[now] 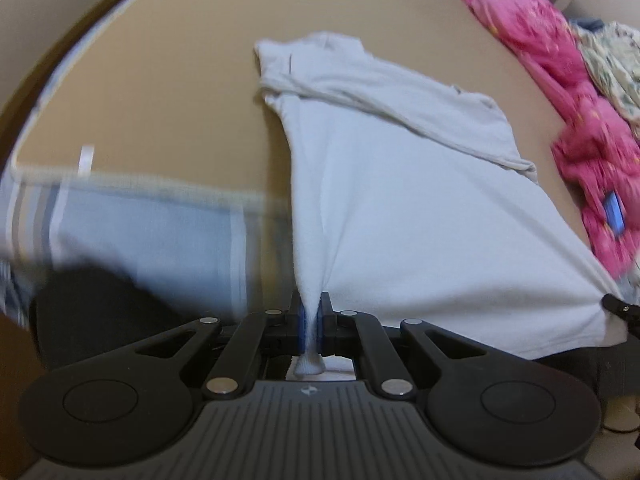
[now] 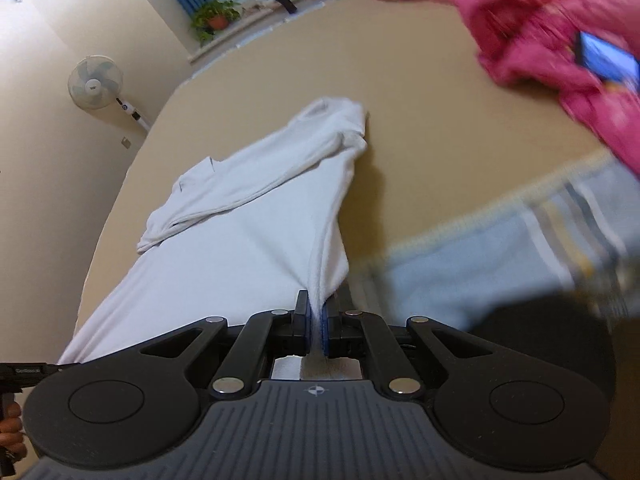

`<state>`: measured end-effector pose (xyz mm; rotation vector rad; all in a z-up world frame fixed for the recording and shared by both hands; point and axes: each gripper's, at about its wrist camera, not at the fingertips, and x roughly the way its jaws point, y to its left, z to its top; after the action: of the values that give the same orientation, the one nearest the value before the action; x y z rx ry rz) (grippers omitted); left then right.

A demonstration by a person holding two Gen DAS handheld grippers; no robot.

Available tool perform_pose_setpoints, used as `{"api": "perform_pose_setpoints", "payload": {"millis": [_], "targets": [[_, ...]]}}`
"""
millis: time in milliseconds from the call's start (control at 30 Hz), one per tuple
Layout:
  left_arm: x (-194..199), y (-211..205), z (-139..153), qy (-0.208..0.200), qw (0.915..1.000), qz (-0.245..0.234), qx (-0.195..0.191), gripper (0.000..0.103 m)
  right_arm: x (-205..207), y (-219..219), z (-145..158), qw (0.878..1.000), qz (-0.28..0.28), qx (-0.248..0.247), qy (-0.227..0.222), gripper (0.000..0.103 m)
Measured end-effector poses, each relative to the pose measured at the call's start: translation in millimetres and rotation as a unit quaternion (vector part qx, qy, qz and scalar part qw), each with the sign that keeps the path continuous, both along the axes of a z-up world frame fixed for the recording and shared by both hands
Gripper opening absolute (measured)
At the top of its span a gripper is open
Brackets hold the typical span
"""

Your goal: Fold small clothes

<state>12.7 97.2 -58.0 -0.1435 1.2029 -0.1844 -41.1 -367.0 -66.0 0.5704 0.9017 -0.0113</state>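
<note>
Showing both grippers clamped on the near hem of a white shirt (image 1: 400, 208): the left gripper (image 1: 311, 320) pinches one bunched corner, the right gripper (image 2: 318, 326) the other, jaws pressed together on cloth. The shirt rises from them, its far end with folded-in sleeves lying on the tan surface (image 1: 160, 92). A pale blue striped cloth (image 1: 140, 232) lies beside it; a pink garment (image 1: 560, 92) lies farther off, apart. Beyond stand a fan (image 2: 95, 82) and a potted plant (image 2: 216, 16). Both grippers point downward.
</note>
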Motion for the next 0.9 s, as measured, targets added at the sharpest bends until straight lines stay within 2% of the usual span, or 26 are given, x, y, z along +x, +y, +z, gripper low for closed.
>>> {"api": "perform_pose_setpoints", "payload": {"millis": [133, 200, 267, 367, 433, 500, 600, 633, 667, 700, 733, 767, 800, 833, 900], "targets": [[-27, 11, -16, 0.055, 0.9983, 0.012, -0.014, 0.005, -54, -3, -10, 0.998, -0.008, 0.024, 0.06, 0.005], [-21, 13, -22, 0.076, 0.9968, 0.021, -0.011, 0.005, -55, -1, -12, 0.996, -0.012, 0.024, 0.081, 0.005], [-1, 11, -22, 0.084, 0.9961, 0.024, -0.013, 0.005, -39, -2, -9, 0.995, -0.01, 0.028, 0.091, 0.005], [50, 10, -9, 0.077, 0.9965, 0.026, -0.021, 0.005, 12, -7, 5, 0.997, 0.004, 0.026, 0.078, 0.005], [95, 9, -1, 0.074, 0.9956, 0.035, -0.044, 0.005, 57, -12, 12, 0.997, 0.01, 0.035, 0.074, 0.005], [150, 5, 1, 0.076, 0.9946, 0.046, -0.053, 0.006, 107, -18, 12, 0.995, 0.007, 0.068, 0.071, 0.005], [242, -3, -7, 0.078, 0.9927, 0.075, -0.055, 0.007, 190, -29, -3, 0.991, -0.028, 0.09, 0.095, 0.005], [274, -5, -10, 0.068, 0.9919, 0.086, -0.064, 0.012, 219, -38, -12, 0.988, -0.054, 0.104, 0.103, 0.005], [304, -5, -13, 0.053, 0.991, 0.104, -0.064, 0.033, 244, -46, -21, 0.983, -0.085, 0.118, 0.11, 0.006], [331, -3, -16, 0.042, 0.9892, 0.133, -0.045, 0.055, 266, -54, -31, 0.978, -0.115, 0.129, 0.114, 0.01], [348, 0, -19, 0.036, 0.9856, 0.164, -0.021, 0.086, 289, -61, -40, 0.975, -0.144, 0.13, 0.112, 0.024], [358, 5, -21, 0.026, 0.9795, 0.2, -0.005, 0.091, 304, -66, -45, 0.973, -0.163, 0.123, 0.106, 0.04], [361, 11, -22, 0.013, 0.975, 0.222, -0.009, 0.091, 314, -70, -48, 0.972, -0.182, 0.114, 0.101, 0.073], [361, 16, -24, 0.002, 0.9747, 0.222, -0.029, 0.091, 318, -74, -50, 0.971, -0.194, 0.11, 0.087, 0.082], [354, 22, -29, -0.01, 0.9785, 0.2, -0.049, 0.091, 311, -82, -51, 0.976, -0.176, 0.117, 0.047, 0.08]]}}
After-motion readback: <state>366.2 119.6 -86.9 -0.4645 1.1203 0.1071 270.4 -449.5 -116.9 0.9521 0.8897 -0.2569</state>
